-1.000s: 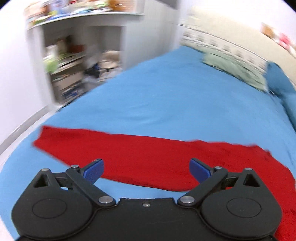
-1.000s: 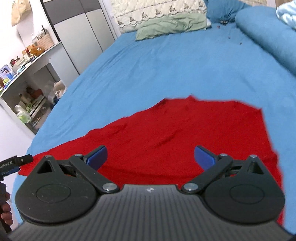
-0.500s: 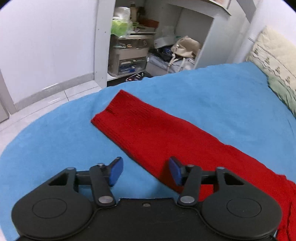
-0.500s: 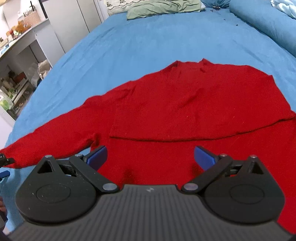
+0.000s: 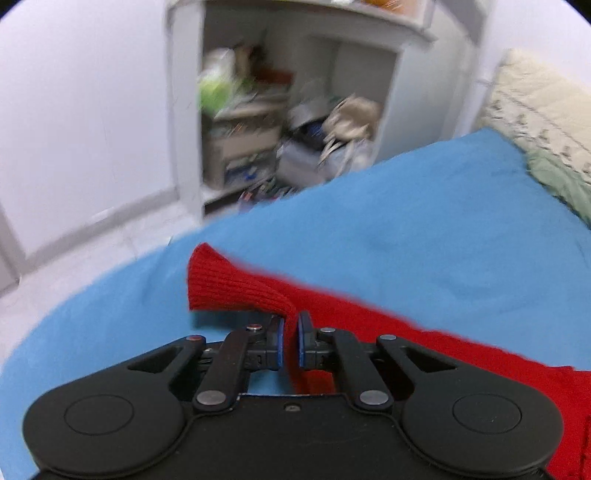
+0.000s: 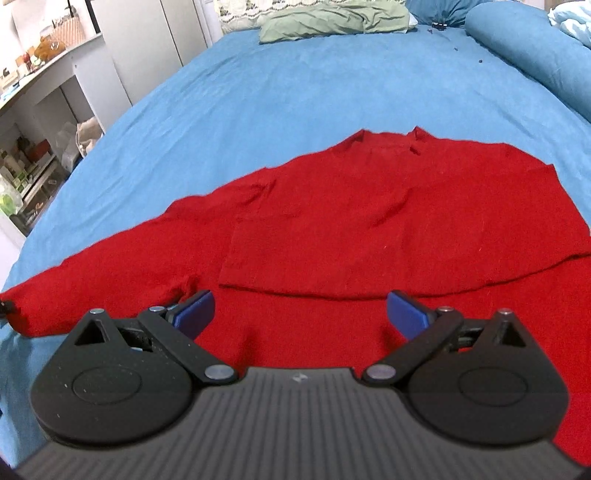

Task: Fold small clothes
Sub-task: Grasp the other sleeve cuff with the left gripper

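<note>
A red knit sweater (image 6: 369, 221) lies spread on the blue bed sheet (image 6: 295, 81), its body partly folded over, one long sleeve stretching to the left. My left gripper (image 5: 290, 334) is shut on the sleeve's cuff end (image 5: 229, 284), which is lifted off the sheet and bunched at the fingertips. My right gripper (image 6: 300, 312) is open and empty, hovering low over the sweater's lower body near the fold edge. The held cuff shows at the far left of the right wrist view (image 6: 14, 310).
An open white shelf unit (image 5: 280, 122) full of clutter stands beyond the bed's left edge, with floor (image 5: 74, 251) below. A green pillow (image 6: 332, 16) and a rolled blue duvet (image 6: 532, 55) lie at the head of the bed.
My left gripper closed on the sleeve cuff and lifted it off the sheet. My right gripper moved slightly forward over the sweater, still open.
</note>
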### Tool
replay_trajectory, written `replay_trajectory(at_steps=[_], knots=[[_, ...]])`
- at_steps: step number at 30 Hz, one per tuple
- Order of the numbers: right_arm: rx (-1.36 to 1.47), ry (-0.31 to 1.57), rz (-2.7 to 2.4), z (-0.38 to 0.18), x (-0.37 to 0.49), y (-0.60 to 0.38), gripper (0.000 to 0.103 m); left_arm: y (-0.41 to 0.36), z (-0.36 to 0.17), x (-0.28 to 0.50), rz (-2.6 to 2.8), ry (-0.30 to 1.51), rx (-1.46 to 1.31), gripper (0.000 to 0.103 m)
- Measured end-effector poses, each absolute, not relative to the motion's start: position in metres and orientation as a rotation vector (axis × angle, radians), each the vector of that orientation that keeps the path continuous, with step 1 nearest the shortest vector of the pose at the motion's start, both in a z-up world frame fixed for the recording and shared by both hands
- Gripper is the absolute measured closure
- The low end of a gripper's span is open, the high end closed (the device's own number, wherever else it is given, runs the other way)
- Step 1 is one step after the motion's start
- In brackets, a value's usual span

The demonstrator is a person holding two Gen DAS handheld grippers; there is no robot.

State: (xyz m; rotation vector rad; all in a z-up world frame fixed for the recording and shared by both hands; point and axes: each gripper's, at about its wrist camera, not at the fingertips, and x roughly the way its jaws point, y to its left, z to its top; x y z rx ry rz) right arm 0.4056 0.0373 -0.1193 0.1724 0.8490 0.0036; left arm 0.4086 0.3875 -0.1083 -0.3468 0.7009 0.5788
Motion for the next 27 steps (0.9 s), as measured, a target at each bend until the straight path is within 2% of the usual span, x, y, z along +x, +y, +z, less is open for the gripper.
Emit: replay_trajectory(at_steps=[7,13,17,22,27], knots=[[0.223,0.783,-0.013,-0.094,0.407,-0.004,0.000,0.278,-0.029,0.437,0.326,0.553,-0.120,0.096],[0.249,0.719,-0.065,-0.070,0.404,-0.073,0.000,0.133,0.000,0.465,0.014,0.479,-0.071,0.096],[0.258,0.690,-0.115,-0.062,0.395,-0.130,0.000,0.027,-0.034,0.482,-0.188,0.560,-0.109,0.096],[0.249,0.719,-0.168,-0.077,0.387,-0.191,0.000,-0.078,-0.124,0.481,-0.310,0.774,-0.001,0.096],[0.266,0.769,-0.163,-0.102,0.383,-0.228,0.000,-0.117,-0.163,0.462,-0.306,0.813,0.109,0.096]])
